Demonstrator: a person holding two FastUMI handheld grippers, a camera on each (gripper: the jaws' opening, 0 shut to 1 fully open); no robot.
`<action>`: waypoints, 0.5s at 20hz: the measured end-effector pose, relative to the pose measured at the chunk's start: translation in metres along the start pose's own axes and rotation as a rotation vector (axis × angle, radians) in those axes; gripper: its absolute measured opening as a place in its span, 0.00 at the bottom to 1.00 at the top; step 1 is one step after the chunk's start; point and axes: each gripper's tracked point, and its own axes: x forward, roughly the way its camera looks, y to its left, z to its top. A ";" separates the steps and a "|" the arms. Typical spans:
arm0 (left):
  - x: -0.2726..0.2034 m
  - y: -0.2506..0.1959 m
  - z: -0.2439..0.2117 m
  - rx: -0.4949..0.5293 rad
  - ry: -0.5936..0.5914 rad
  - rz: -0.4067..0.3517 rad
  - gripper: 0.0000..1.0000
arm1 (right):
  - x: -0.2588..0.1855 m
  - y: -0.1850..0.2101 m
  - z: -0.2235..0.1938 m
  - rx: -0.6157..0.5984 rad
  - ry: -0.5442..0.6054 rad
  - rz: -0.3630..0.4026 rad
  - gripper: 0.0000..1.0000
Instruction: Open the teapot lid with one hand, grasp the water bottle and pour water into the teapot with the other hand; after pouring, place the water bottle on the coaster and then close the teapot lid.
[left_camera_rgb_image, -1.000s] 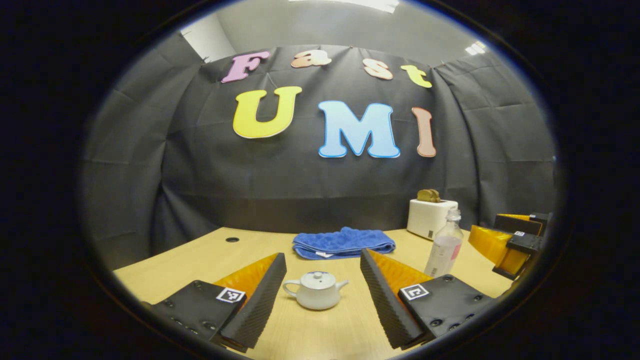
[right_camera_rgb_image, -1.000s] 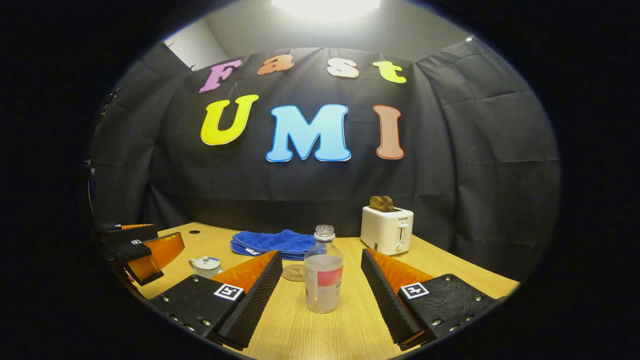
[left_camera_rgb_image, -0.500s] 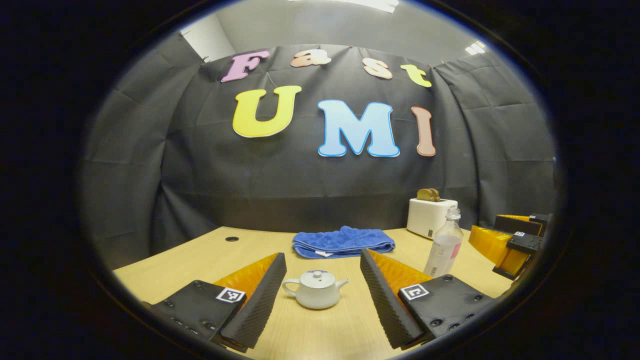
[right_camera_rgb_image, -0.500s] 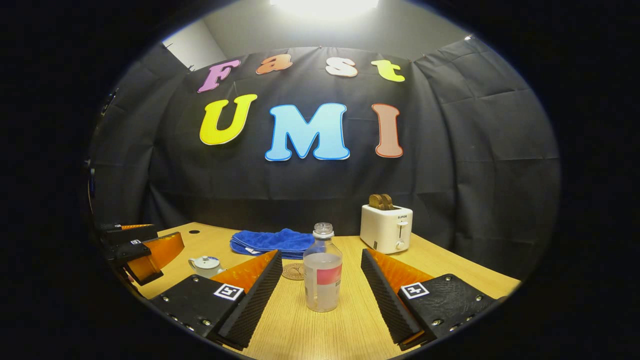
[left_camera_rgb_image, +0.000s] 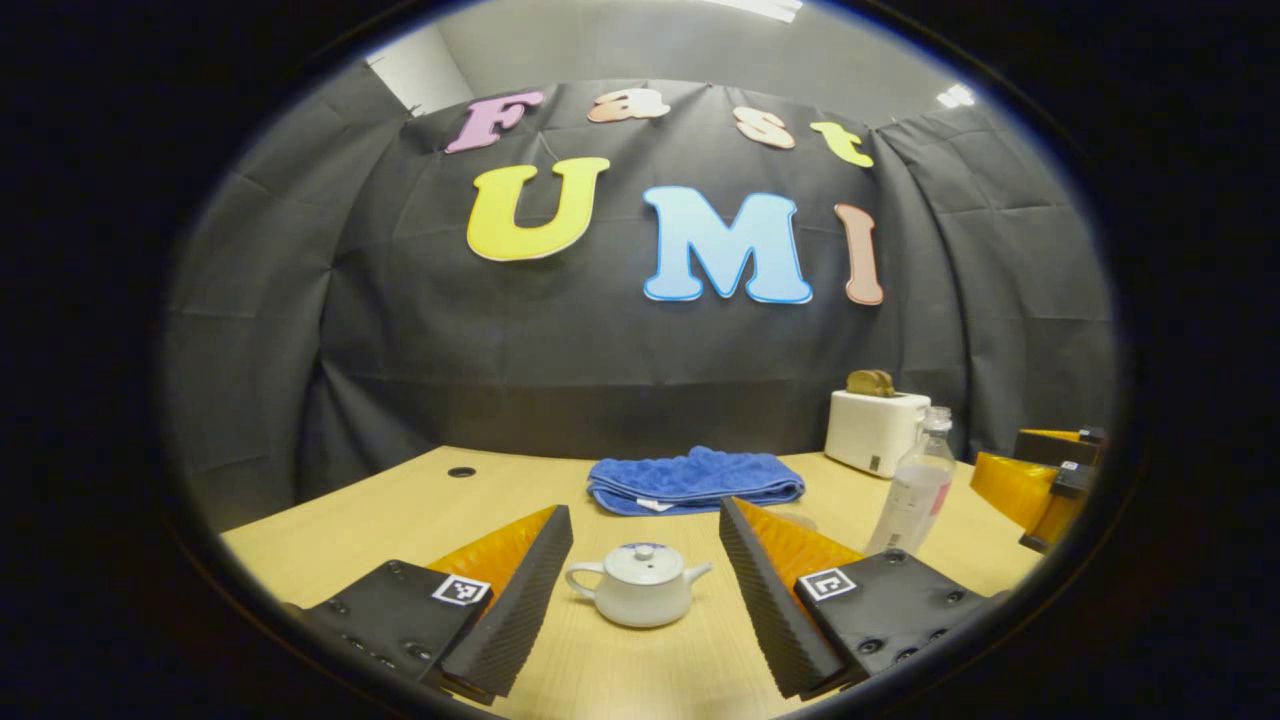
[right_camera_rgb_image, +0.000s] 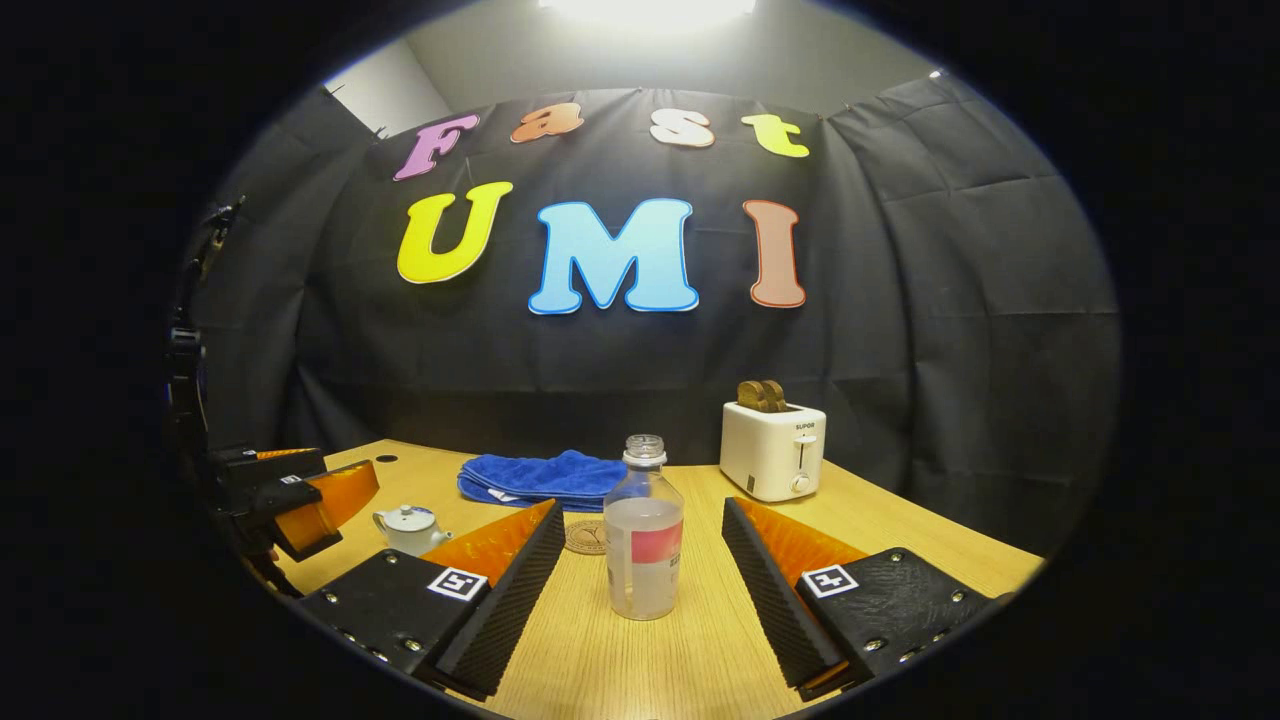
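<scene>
Between the spread fingers of the left gripper the teapot is framed, upright on the table, lid seated, nothing pinched. Handle and spout are turned toward either finger, so the lid knob is presented centrally, which appears to suit a grasp from above. Beyond the teapot a blue towel is seen; to the right of the right finger, the bottle and a toaster.

Between the equally spread fingers of the right gripper the bottle is centred, upright, uncapped, part filled, touched by neither finger. This alignment is judged to be set for a side grasp on the body. Just beyond the left finger the coaster is noted, near the bottle, seemingly kept close for set-down. Farther left the teapot and the left gripper are observed. No step of the task is yet done.
</scene>
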 end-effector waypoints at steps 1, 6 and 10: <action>0.006 0.000 -0.001 0.000 0.004 -0.002 0.99 | 0.001 0.000 -0.002 0.000 0.005 -0.002 0.98; 0.039 -0.001 -0.017 0.006 0.030 -0.012 0.96 | 0.006 -0.008 -0.011 -0.017 0.024 -0.022 0.98; 0.059 -0.005 -0.032 0.000 0.049 -0.021 0.94 | 0.009 -0.014 -0.019 -0.019 0.039 -0.037 0.99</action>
